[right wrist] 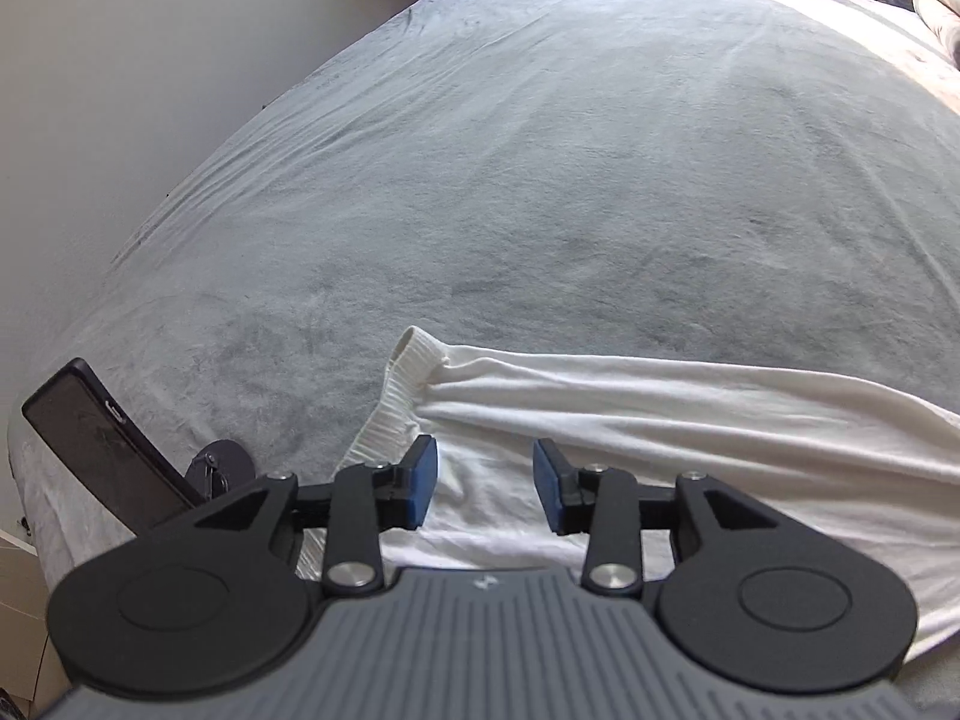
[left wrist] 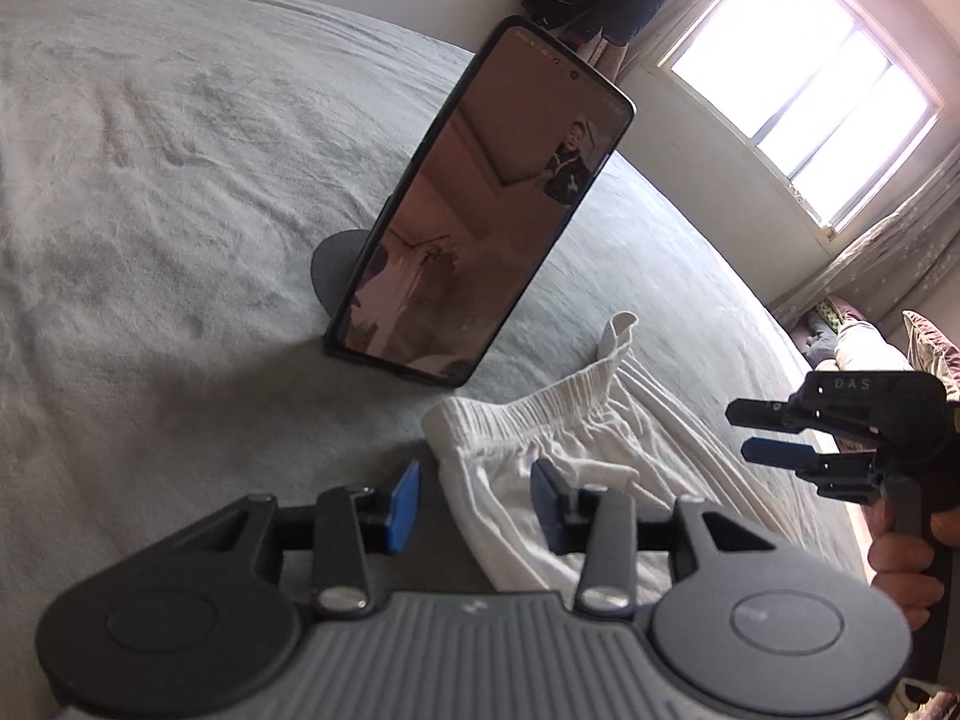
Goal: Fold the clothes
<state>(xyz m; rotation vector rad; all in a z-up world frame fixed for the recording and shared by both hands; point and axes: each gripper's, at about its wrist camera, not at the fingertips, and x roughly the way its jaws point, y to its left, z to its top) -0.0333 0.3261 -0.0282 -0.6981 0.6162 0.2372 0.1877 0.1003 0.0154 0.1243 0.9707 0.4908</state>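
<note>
Both grippers, left gripper [left wrist: 475, 504] and right gripper [right wrist: 485, 485], part-open and empty above the white garment [right wrist: 660, 420].

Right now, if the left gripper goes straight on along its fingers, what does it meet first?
Probably the white garment: its bunched waistband edge lies just ahead of the open left gripper. The phone stands further back. Depth is unclear.

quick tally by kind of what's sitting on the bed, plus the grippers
white garment: 1
phone: 1
round phone stand: 1
grippers, left gripper and right gripper: 2
total: 5, all on or over the grey bed cover
</note>
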